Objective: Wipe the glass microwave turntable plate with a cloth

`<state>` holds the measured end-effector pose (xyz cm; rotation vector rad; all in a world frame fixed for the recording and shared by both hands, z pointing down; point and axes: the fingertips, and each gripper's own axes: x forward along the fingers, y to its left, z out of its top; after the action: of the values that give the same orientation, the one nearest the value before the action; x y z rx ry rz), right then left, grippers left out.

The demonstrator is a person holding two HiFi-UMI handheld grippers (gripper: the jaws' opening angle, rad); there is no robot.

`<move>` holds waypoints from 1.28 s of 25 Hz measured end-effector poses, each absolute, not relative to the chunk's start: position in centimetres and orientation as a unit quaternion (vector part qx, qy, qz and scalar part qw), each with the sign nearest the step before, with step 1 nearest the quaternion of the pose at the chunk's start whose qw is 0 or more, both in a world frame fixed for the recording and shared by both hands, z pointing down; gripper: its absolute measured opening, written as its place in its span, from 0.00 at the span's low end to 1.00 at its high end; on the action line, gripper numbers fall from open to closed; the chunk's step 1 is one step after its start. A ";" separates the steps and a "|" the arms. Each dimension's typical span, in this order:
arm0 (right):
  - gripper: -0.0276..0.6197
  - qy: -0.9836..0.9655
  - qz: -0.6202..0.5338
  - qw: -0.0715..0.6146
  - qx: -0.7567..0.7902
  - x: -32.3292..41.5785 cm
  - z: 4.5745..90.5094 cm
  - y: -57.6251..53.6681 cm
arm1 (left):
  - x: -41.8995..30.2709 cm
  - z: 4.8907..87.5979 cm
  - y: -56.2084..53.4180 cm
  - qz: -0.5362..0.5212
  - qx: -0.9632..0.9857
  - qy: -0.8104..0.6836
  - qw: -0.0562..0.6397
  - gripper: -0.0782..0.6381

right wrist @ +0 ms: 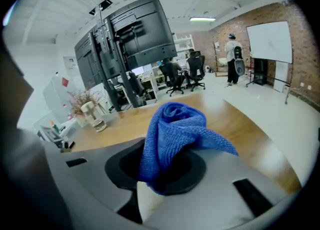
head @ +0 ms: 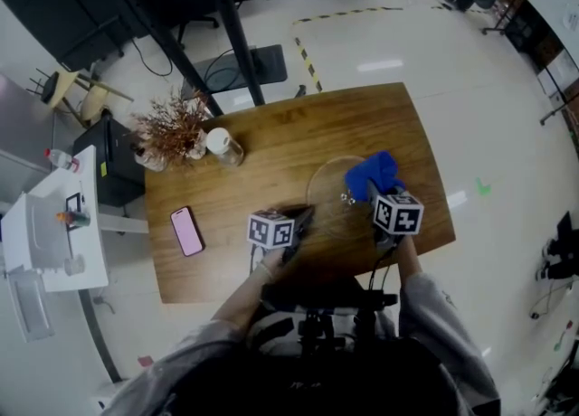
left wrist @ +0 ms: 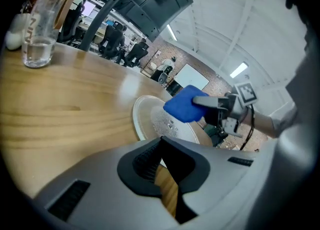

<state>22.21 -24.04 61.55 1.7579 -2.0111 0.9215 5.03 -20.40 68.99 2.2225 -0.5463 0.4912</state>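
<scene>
Your right tongs (head: 374,191) — clamped on the cloth (head: 373,173), over the plate (head: 329,199); your left tongs (head: 304,218) — closed on its rim, table (head: 271,134)

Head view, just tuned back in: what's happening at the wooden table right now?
A person holds a gripper in each hand over the wooden table. The right gripper is shut on a bunched blue cloth, holding it over the glass plate, which lies flat on the table. The left gripper is at the plate's near rim with its jaws closed, apparently pinching the rim to steady it. Whether the cloth touches the glass cannot be told.
</scene>
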 end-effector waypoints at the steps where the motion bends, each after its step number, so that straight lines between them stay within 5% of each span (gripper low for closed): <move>1: 0.17 -0.693 0.319 0.156 0.627 23.3 61.5 -25.2 | 5.2 69.1 -20.2 0.202 0.876 -0.211 0.385 0.10; 7: 0.17 -0.672 0.335 0.156 0.642 25.0 62.3 -26.7 | 6.2 70.0 -19.0 0.272 0.881 -0.190 0.337 0.10; 22: 0.17 -0.713 0.410 0.168 0.543 16.5 64.6 -8.2 | 6.0 70.1 -19.0 0.279 0.879 -0.195 0.333 0.10; 32: 0.17 -0.705 0.324 0.131 0.618 24.3 60.2 -18.9 | 6.1 69.9 -18.8 0.276 0.882 -0.190 0.330 0.10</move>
<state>24.31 -18.87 60.16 1.7939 -2.0465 0.9414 6.11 -18.76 69.92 2.3076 -0.4968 0.7230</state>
